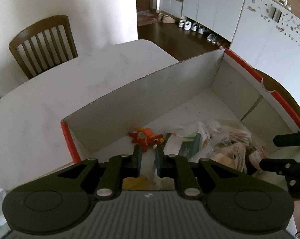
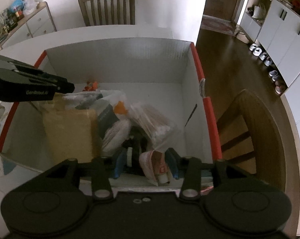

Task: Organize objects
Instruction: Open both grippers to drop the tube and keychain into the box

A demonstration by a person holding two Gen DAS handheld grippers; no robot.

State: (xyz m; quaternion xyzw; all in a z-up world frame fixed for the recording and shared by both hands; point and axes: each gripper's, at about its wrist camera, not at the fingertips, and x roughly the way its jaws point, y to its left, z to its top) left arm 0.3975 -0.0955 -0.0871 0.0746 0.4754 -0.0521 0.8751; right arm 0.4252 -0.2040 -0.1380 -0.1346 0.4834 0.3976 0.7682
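I'm holding the left gripper [image 1: 148,155] over the near left corner of the box [image 1: 150,91], fingers pressed nearly together with nothing pinched between them. The red toy fish [image 1: 148,138] is lying on the box floor just ahead of those fingertips, close to the left wall. Left of the box, the white table [image 1: 50,103] is running bare up to its far edge, where a wooden chair [image 1: 44,43] is standing. Moving right, a yellow pad [image 2: 70,133] is leaning near the left wall, then a dark booklet [image 2: 107,117] and clear bags of cotton swabs [image 2: 150,123] are crowding the middle. I'm keeping the right gripper [image 2: 146,163] at the near edge, fingers spread, with a small pink-and-white packet [image 2: 154,165] sitting between them; the pads aren't pressing it. The far right corner of the box floor is lying open. The red right rim [image 2: 207,107] is meeting a second chair [image 2: 249,131] just beyond.
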